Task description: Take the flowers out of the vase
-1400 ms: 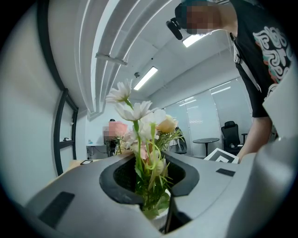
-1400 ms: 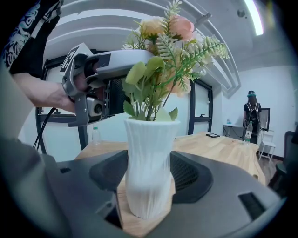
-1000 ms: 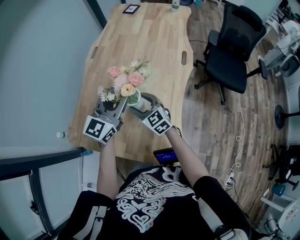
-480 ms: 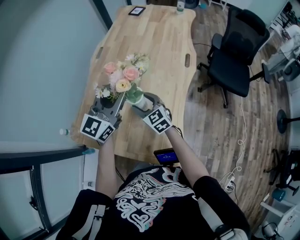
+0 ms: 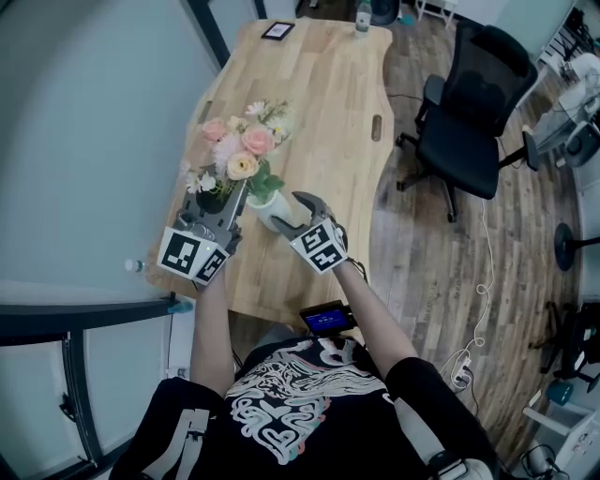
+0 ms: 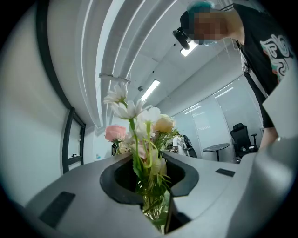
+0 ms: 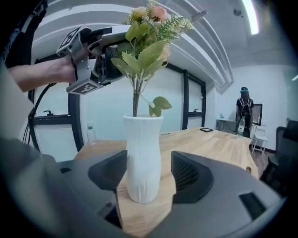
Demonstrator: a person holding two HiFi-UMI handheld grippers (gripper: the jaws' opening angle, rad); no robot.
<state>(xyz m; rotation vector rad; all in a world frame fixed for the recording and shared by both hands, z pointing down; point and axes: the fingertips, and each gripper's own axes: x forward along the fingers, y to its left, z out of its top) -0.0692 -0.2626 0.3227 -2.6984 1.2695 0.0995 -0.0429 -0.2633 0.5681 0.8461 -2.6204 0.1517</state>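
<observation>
A bouquet of pink, cream and white flowers stands with its stems in a white ribbed vase on the wooden table. My left gripper is shut on the green stems just under the blooms. In the right gripper view the left gripper holds the flowers above the vase, with one stem reaching down into its mouth. My right gripper is open around the vase, with a gap showing at the right pad.
A black office chair stands right of the table. A bottle and a dark frame sit at the far end, and a small bottle at the near left edge. A person stands far off.
My left gripper has risen with the bouquet, so more of the vase shows below the blooms. The right gripper has stayed at the vase.
</observation>
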